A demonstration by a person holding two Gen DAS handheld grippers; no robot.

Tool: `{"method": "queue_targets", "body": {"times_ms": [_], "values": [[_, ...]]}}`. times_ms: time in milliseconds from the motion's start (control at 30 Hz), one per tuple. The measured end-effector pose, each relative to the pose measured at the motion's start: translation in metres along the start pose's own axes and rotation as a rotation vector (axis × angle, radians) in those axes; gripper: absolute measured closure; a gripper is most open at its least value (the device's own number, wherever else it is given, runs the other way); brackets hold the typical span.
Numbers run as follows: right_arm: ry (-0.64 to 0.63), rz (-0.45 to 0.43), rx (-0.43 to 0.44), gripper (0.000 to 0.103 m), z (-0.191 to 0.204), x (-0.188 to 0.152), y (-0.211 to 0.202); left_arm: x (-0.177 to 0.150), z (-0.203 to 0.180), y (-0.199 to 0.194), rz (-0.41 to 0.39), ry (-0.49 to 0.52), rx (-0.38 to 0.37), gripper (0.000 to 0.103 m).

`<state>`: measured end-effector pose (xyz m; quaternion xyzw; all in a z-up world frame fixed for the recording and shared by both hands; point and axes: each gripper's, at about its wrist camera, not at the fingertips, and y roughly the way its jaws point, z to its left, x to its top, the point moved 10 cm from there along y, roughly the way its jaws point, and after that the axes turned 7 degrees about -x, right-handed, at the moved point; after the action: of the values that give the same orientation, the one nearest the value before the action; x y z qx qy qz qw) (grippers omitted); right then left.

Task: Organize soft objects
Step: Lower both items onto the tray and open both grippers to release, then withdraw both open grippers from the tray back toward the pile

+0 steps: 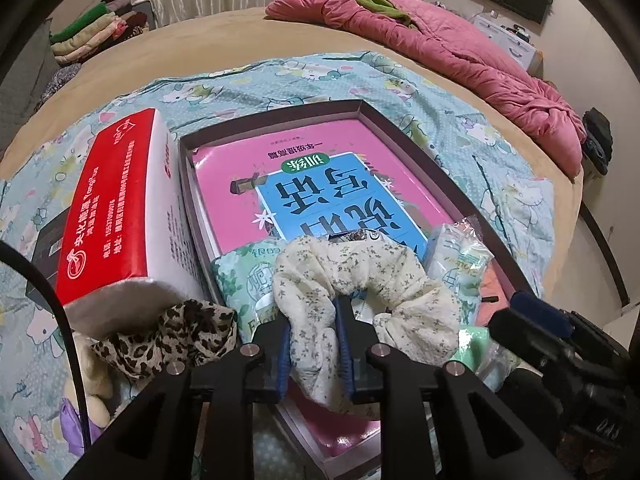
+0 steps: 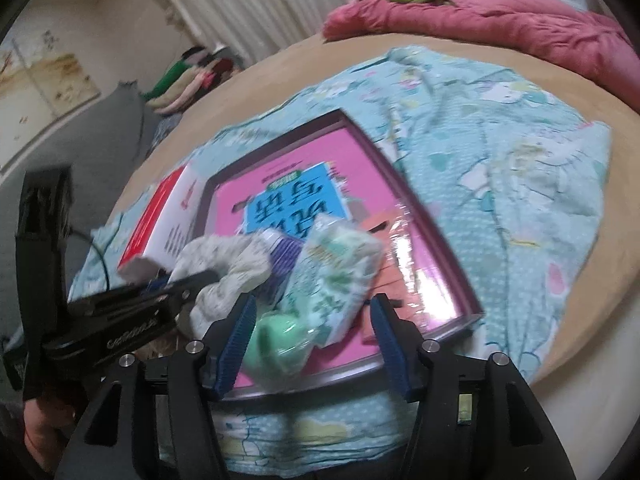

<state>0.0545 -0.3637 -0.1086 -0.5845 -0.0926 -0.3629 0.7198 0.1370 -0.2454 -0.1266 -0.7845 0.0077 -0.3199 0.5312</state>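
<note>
left tool (image 1: 312, 344) pinches the scrunchie (image 1: 360, 280) over the box (image 1: 420, 152); right tool (image 2: 312, 344) hangs loose, tissue pack (image 2: 336, 268) at twelve o'clock

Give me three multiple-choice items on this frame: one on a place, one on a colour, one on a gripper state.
1. Where does the red-and-white tissue pack lie?
A. inside the box
B. outside the box, against its wall
C. on the pink quilt

2. What colour is the quilt at the far side of the bed?
A. pink
B. grey
C. yellow

3. How does the left gripper stand?
A. wide open, empty
B. out of view
C. with the cream floral scrunchie between its blue pads

Answers:
1 B: the pack leans on the box's outer wall.
2 A: the rumpled quilt is plainly pink.
3 C: the scrunchie's cloth sits pinched between the pads in the left wrist view.
</note>
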Motion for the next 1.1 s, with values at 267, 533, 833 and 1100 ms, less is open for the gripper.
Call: {"method": "queue_targets", "body": {"times_ms": [267,533,833,1100], "values": [[0.005,-0.031,-0.018,0.034,-0.002,0.004,-0.006,0.000,0.001,-0.005,-0.006,-0.014,-0.009,0.075],[0.003,-0.057,-0.045,0.030,-0.006,0.008,-0.009,0.000,-0.004,-0.009,-0.008,-0.007,-0.013,0.066],[-0.001,-0.078,-0.065,0.025,-0.009,0.012,-0.010,0.000,-0.005,-0.020,-0.017,0.000,-0.018,0.046],[-0.024,-0.109,-0.059,0.024,-0.004,0.016,-0.016,-0.003,-0.005,-0.030,-0.029,0.010,-0.005,0.040]]}}
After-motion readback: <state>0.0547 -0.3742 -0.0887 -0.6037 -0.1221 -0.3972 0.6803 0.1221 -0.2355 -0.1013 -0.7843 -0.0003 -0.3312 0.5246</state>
